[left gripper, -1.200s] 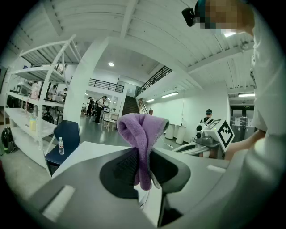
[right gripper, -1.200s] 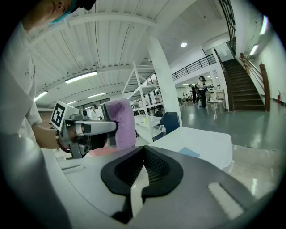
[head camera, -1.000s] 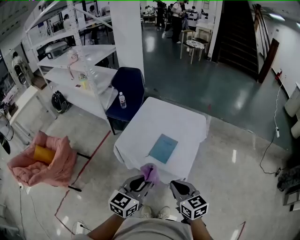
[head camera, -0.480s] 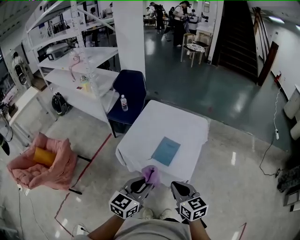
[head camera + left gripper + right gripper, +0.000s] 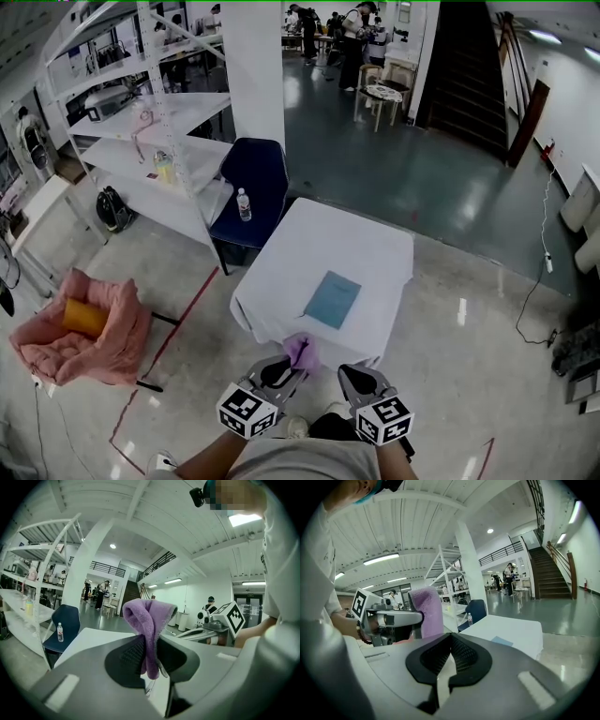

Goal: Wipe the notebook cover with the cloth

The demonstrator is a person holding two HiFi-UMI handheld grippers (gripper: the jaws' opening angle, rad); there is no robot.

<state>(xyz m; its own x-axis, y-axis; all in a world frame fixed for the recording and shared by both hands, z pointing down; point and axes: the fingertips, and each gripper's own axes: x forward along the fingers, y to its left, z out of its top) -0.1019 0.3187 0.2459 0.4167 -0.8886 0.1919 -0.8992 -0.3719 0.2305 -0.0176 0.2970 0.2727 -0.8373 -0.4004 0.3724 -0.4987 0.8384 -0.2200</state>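
cloth (image 5: 149,625): purple, pinched in the left gripper (image 5: 284,367) jaws, with a folded tuft sticking up past the tips
right gripper (image 5: 449,656): jaws pressed together, nothing between them
notebook (image 5: 332,299): flat on the white worktop (image 5: 347,239), untouched
direction: we see it ahead of and below both jaws, well apart, a bit right of the left jaws
long axis: runs roughly away from us, tilted slightly right
nearer hand: about equal; left has the cloth, so we judge it does the wipe
pose: both grippers low by the body, side by side, pointing at the worktop's near edge
next: we judge the left reaches forward and down
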